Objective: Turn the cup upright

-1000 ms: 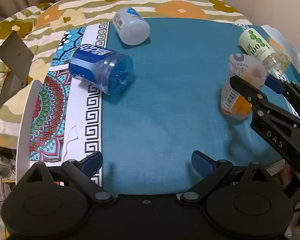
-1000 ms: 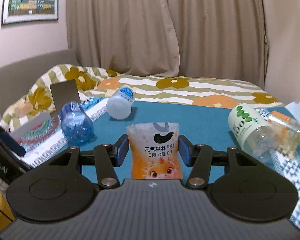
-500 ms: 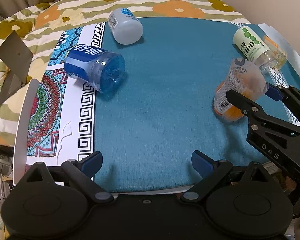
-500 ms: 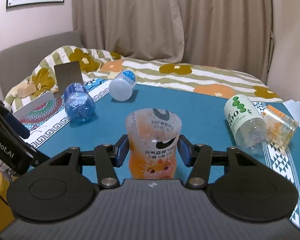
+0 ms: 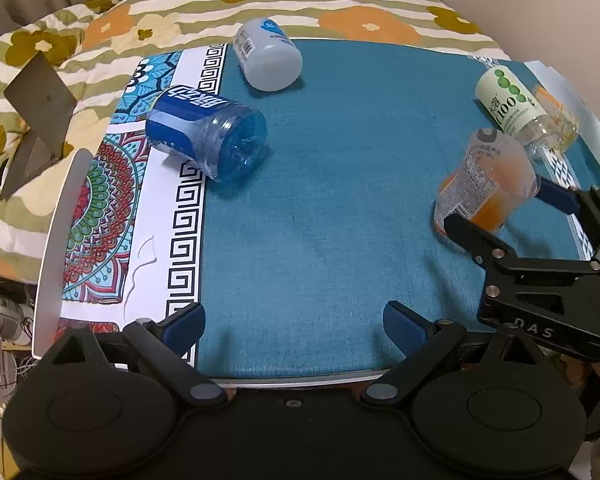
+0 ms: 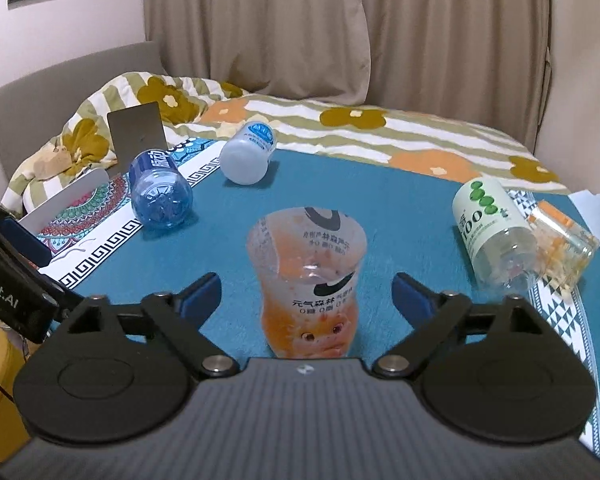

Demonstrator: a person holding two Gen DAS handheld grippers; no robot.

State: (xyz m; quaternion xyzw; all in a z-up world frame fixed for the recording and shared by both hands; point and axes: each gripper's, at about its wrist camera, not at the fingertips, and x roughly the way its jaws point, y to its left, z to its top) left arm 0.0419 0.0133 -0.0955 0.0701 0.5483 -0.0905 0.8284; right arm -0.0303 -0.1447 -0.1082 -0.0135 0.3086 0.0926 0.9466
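Note:
A clear cup with orange print (image 6: 307, 280) stands upright, mouth up, on the teal cloth (image 6: 400, 220); it also shows at the right of the left wrist view (image 5: 486, 182). My right gripper (image 6: 307, 298) is open, its blue-padded fingers apart on either side of the cup without touching it. It also shows in the left wrist view (image 5: 508, 212). My left gripper (image 5: 294, 324) is open and empty over the near edge of the cloth.
A blue cup (image 5: 206, 134) and a white cup (image 5: 268, 58) lie on their sides at the left and back. A green-dotted bottle (image 5: 512, 106) and a clear orange-flecked jar (image 6: 560, 250) lie at the right. A patterned mat (image 5: 100, 216) and floral bedding (image 5: 300, 4) surround the cloth.
My right gripper has opened and let go of the orange-print cup, which now stands on the cloth. The left gripper has drifted slightly.

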